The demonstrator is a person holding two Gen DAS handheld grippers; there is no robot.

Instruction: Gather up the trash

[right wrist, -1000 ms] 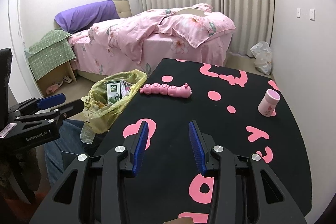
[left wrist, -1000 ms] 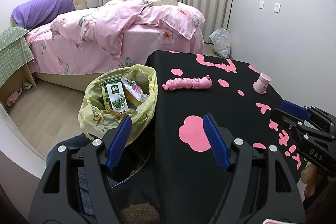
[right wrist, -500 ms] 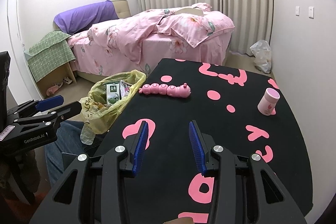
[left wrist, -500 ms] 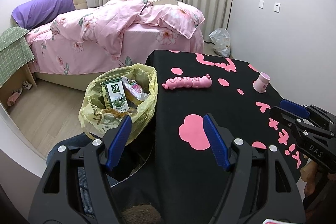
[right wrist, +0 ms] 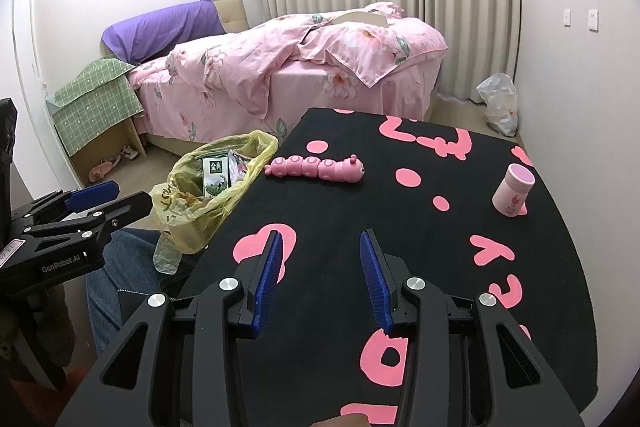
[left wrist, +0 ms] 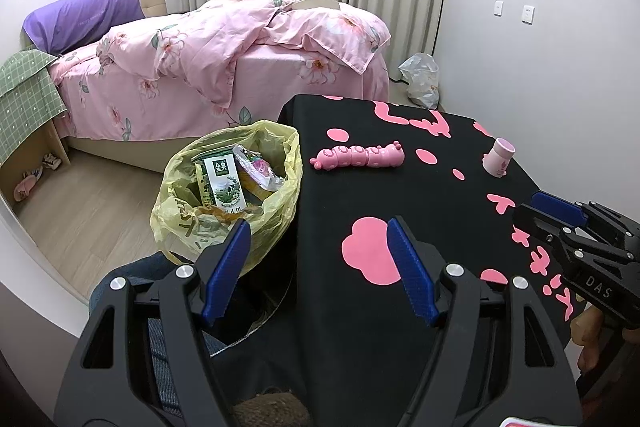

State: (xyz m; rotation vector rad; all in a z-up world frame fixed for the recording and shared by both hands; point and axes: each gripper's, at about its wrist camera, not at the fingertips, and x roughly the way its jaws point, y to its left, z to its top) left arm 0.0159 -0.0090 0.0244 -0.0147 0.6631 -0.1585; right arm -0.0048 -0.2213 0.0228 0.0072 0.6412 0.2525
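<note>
**Both grippers empty above table edge**

I hold the left gripper [left wrist: 318, 247] and right gripper [right wrist: 320, 263] spread, gripping nothing. The yellow trash bag [left wrist: 276, 215] lies just beyond my left finger [left wrist: 228, 267]; pink caterpillar toy [right wrist: 316, 169] farther ahead, pink cup [right wrist: 513, 194] far right.

Yellow trash bag [left wrist: 276, 163], open, beside table [left wrist: 440, 211]

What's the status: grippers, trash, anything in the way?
Left gripper and right gripper open, empty. Bag beside table, carton inside. Toy and cup on table, nothing blocking them.
</note>
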